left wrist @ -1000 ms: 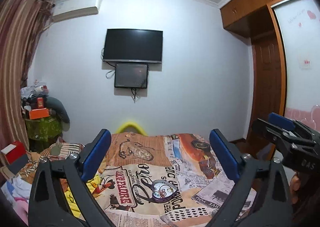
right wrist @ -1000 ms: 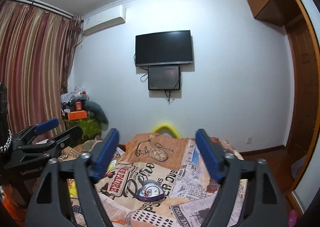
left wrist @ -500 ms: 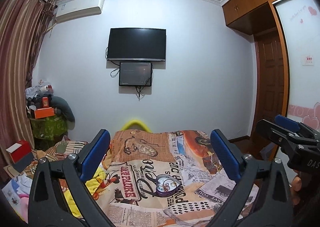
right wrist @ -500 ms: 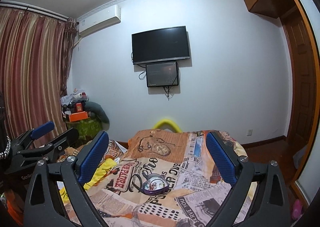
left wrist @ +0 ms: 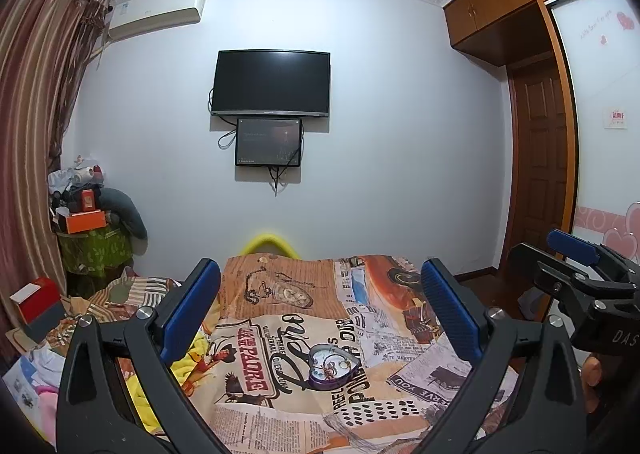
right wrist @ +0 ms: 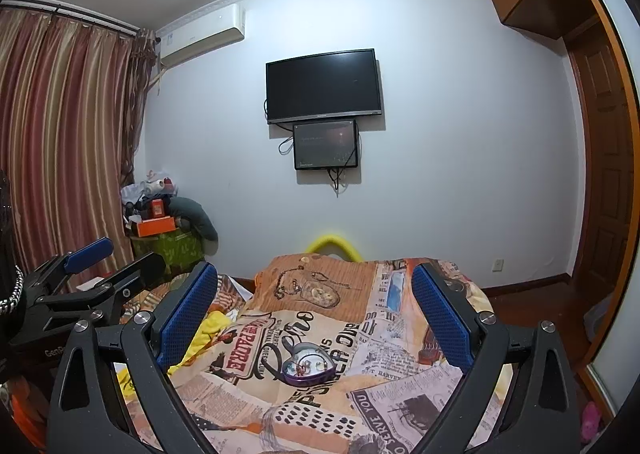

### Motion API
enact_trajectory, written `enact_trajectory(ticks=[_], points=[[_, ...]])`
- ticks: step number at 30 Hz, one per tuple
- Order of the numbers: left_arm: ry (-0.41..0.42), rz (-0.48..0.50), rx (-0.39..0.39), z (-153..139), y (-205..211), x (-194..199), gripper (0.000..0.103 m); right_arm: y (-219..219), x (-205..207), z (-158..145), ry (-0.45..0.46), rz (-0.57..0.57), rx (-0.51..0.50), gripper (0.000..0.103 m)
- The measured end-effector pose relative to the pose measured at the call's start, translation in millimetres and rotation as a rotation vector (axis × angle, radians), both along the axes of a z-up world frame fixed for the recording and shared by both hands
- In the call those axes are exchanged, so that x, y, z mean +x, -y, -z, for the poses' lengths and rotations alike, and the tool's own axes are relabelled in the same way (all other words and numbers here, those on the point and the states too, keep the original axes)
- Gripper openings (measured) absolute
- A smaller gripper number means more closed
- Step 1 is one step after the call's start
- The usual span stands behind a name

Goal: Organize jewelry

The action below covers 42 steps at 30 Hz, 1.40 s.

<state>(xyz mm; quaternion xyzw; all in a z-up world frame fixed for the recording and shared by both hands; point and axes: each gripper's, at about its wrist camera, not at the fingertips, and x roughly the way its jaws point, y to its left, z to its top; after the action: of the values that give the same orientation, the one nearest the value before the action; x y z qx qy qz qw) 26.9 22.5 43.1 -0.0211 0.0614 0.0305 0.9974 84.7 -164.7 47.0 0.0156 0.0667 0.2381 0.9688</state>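
Note:
A purple heart-shaped jewelry box (left wrist: pixel 331 366) lies open on the printed bedspread (left wrist: pixel 280 318), with small jewelry pieces inside; it also shows in the right wrist view (right wrist: pixel 309 366). A thin chain necklace (left wrist: pixel 256 286) lies farther back on the spread, also visible in the right wrist view (right wrist: pixel 294 282). My left gripper (left wrist: pixel 320 306) is open and empty, held above and short of the box. My right gripper (right wrist: pixel 316 306) is open and empty, likewise short of the box. Each gripper shows at the edge of the other's view.
A TV (left wrist: pixel 272 83) and a smaller screen hang on the far wall. A cluttered stand with an orange box (left wrist: pixel 86 221) is at the left by the curtain. A yellow cloth (right wrist: pixel 212 324) lies at the bed's left edge. A wooden wardrobe and door (left wrist: pixel 540 173) are on the right.
Both views have tilted up and drawn back slightly; the heart box sits lower and smaller between the fingers. The right gripper's jaws have opened wider.

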Motion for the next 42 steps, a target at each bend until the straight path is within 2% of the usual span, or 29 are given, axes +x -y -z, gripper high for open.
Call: enact_trajectory(ticks=[42], points=[[-0.02,0.03,-0.012,4.4,-2.8,7.0,0.101,0.8,1.5,1.9,-0.014,0.001,-0.005,0.097]])
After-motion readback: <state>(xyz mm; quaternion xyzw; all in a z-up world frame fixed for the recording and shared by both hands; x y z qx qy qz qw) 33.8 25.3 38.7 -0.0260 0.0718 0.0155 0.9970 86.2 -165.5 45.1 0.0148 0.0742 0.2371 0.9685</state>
